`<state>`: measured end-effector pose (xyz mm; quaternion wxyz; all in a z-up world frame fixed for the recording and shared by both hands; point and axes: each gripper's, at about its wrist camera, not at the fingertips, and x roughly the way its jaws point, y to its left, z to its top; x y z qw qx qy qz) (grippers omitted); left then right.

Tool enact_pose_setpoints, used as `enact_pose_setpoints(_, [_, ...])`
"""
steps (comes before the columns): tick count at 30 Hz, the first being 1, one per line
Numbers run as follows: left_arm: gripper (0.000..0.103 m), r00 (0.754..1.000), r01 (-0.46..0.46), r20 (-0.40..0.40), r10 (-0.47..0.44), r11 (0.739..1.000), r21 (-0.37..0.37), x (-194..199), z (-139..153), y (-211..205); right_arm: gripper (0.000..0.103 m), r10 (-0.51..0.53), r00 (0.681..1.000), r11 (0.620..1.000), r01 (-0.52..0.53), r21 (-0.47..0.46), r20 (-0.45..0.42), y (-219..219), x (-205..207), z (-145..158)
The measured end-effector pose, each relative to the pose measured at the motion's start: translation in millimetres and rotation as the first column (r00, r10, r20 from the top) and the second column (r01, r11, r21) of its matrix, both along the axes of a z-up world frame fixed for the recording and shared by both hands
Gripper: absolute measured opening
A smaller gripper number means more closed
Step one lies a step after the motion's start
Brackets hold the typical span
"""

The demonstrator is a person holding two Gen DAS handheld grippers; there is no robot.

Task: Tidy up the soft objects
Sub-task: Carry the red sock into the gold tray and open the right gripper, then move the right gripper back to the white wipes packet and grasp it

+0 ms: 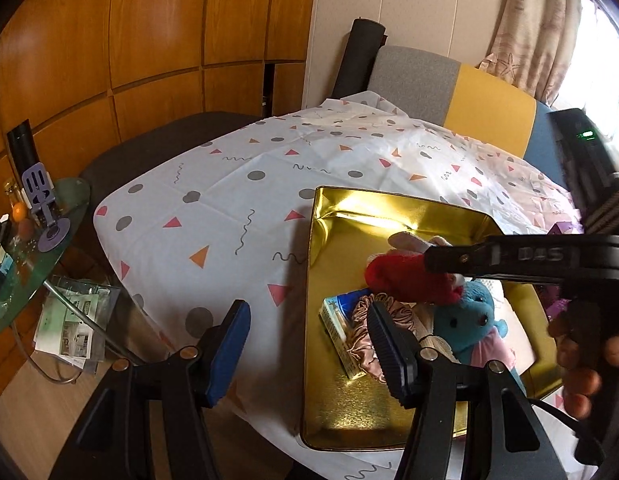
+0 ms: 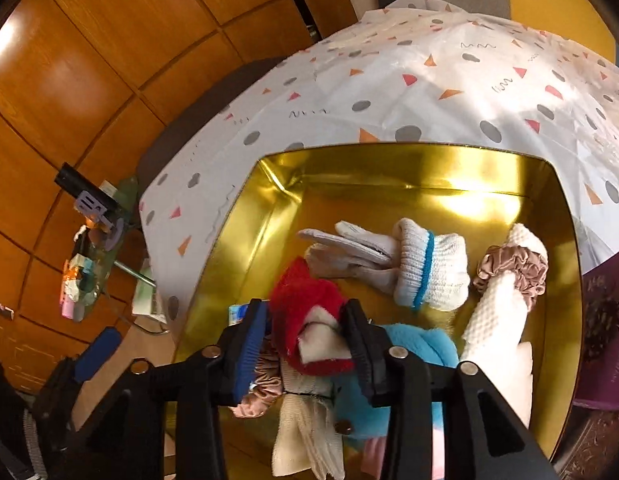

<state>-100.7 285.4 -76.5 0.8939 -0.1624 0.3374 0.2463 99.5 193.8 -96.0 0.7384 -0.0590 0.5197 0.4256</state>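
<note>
The right gripper (image 2: 305, 344) is hanging over the near half of the gold tin (image 2: 229, 248), its jaws parted, with the red plush toy (image 2: 309, 312) lying between them; whether the pads are pressing on it cannot be told. The toy is resting atop the blue stuffed animal (image 2: 413, 344), its long axis running away from the jaws toward the tin's far wall. The left gripper (image 1: 309, 348) is hovering open and empty at the tin's near left rim, farther from the toy.
</note>
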Motion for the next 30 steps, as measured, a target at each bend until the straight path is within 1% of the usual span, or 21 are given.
enact_pose_setpoints(1, [0.062,1.0,0.002,0.002,-0.002,1.0,0.004,0.0,0.5,-1.1,0.052,-0.001,1.0,1.0,0.001,0.008,0.014,-3.4,-2.6,4.6])
enact_pose_setpoints(3, [0.062,1.0,0.006,0.006,-0.006,1.0,0.01,0.8,2.1,-2.6,0.057,-0.009,0.998,1.0,0.008,0.009,0.063,-10.8,-8.8,14.4])
enact_pose_setpoints(7, [0.063,1.0,0.018,0.018,-0.018,0.999,0.027,0.3,7.4,-8.4,0.057,-0.05,0.99,0.999,0.048,0.015,0.135,-32.5,-18.8,33.3])
enact_pose_setpoints(10, [0.063,0.999,0.034,0.026,-0.035,0.999,0.032,-0.1,11.5,-14.1,0.057,-0.09,0.976,0.996,0.087,0.023,0.199,-50.9,-28.9,44.5])
enact_pose_setpoints(14, [0.063,0.998,0.06,0.033,-0.061,0.997,0.05,1.1,17.4,-23.3,0.057,-0.121,0.952,0.993,0.121,0.018,0.283,-76.1,-40.4,57.9])
enact_pose_setpoints(17, [0.063,0.996,0.081,0.038,-0.084,0.995,0.055,3.8,20.7,-31.4,0.057,-0.154,0.929,0.988,0.15,0.039,0.335,-101.6,-45.7,70.5])
enact_pose_setpoints(22, [0.064,0.991,0.125,0.036,-0.128,0.989,0.074,8.9,25.4,-46.4,0.057,-0.243,0.899,0.97,0.231,0.077,0.365,-150.6,-43.9,85.9])
enact_pose_setpoints(24, [0.069,0.988,0.142,0.04,-0.146,0.987,0.077,11.3,27.9,-52.0,0.057,-0.272,0.883,0.962,0.256,0.095,0.382,-171.5,-42.6,92.2])
enact_pose_setpoints(27, [0.071,0.984,0.165,0.047,-0.171,0.982,0.096,13.2,31.9,-61.9,0.057,-0.326,0.857,0.945,0.305,0.117,0.4,-207.6,-39.3,98.8])
enact_pose_setpoints(30, [0.071,0.979,0.193,0.046,-0.199,0.976,0.102,18.1,34.7,-71.0,0.057,-0.395,0.82,0.916,0.385,0.112,0.415,-249.0,-31.8,102.1])
